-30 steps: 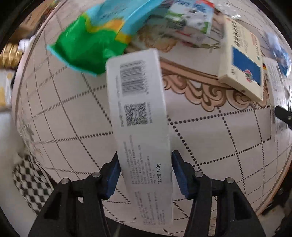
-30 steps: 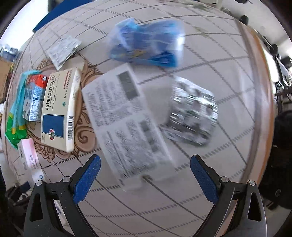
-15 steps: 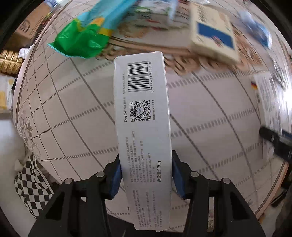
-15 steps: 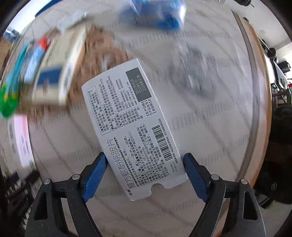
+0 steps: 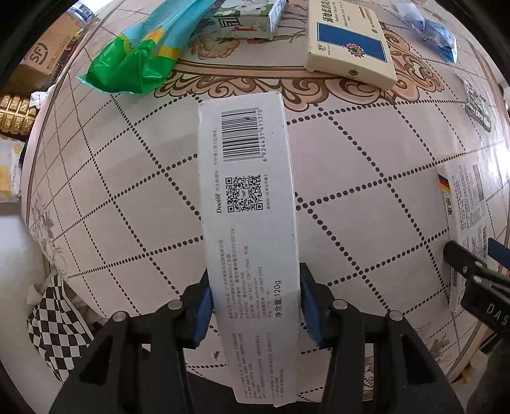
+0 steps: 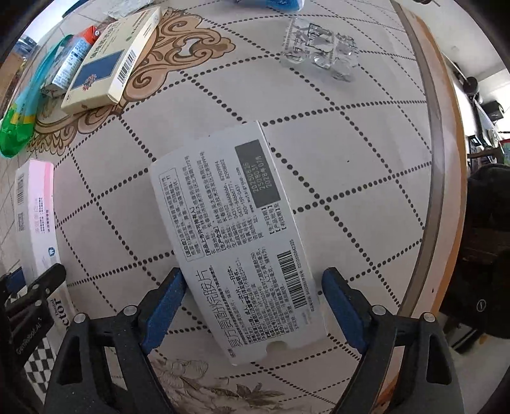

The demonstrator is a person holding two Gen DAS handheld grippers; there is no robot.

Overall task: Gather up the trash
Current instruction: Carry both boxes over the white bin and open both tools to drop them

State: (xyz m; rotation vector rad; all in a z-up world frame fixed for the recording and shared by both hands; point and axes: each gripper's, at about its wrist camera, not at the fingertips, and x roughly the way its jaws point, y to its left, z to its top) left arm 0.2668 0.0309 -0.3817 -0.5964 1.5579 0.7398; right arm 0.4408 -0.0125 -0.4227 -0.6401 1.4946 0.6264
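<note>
My left gripper (image 5: 255, 305) is shut on a long white toothpaste box (image 5: 248, 203) with a barcode and QR code, held above the tiled table (image 5: 127, 197). My right gripper (image 6: 251, 296) is shut on a flat white medicine box (image 6: 236, 229) with black print, its pads against both long edges. The toothpaste box also shows at the left of the right wrist view (image 6: 35, 216). The medicine box shows at the right edge of the left wrist view (image 5: 465, 216).
On the table lie a cream and blue medicine box (image 5: 347, 41), a green and blue plastic bag (image 5: 137, 60), a small carton (image 5: 255, 16), a blue wrapper (image 5: 436, 32) and an empty blister pack (image 6: 322, 47). The table's wooden rim (image 6: 446, 191) runs at the right.
The right gripper closed onto the white medicine box and lifted it. Both grippers have drawn back toward the near table edge with their boxes.
</note>
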